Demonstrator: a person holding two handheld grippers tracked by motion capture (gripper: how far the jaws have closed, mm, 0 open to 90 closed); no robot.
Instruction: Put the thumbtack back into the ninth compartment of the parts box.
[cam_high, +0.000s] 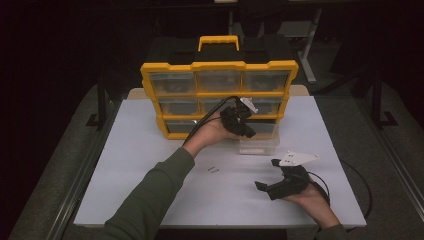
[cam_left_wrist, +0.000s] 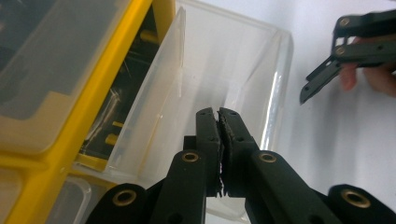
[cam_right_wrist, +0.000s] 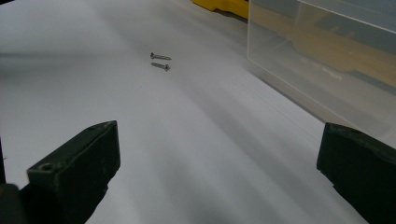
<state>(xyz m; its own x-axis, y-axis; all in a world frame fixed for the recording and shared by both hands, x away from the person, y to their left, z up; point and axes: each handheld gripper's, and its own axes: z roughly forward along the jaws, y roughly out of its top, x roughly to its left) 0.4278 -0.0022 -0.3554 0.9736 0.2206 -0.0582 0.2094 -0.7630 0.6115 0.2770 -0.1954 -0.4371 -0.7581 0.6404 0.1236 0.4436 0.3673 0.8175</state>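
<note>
A yellow organizer (cam_high: 218, 66) with clear drawers stands at the back of the white table (cam_high: 145, 150). One clear drawer (cam_high: 257, 145) is pulled out of its bottom row onto the table. My left gripper (cam_high: 248, 132) hangs over that drawer (cam_left_wrist: 224, 70), its jaws (cam_left_wrist: 217, 113) pressed shut with nothing visible between them. Two small screws (cam_high: 213, 170) lie side by side on the table to the left of the right gripper. My right gripper (cam_high: 266, 174) rests low at the front right, jaws wide open and empty (cam_right_wrist: 217, 140), pointing toward the screws (cam_right_wrist: 160, 61) and the drawer (cam_right_wrist: 327, 60).
The organizer's yellow carry handle (cam_high: 218, 41) sticks up at the back. A cable (cam_high: 350, 175) loops behind the right gripper. Dark floor and frame legs surround the table. Bare table surface (cam_right_wrist: 93, 70) spreads left of the screws.
</note>
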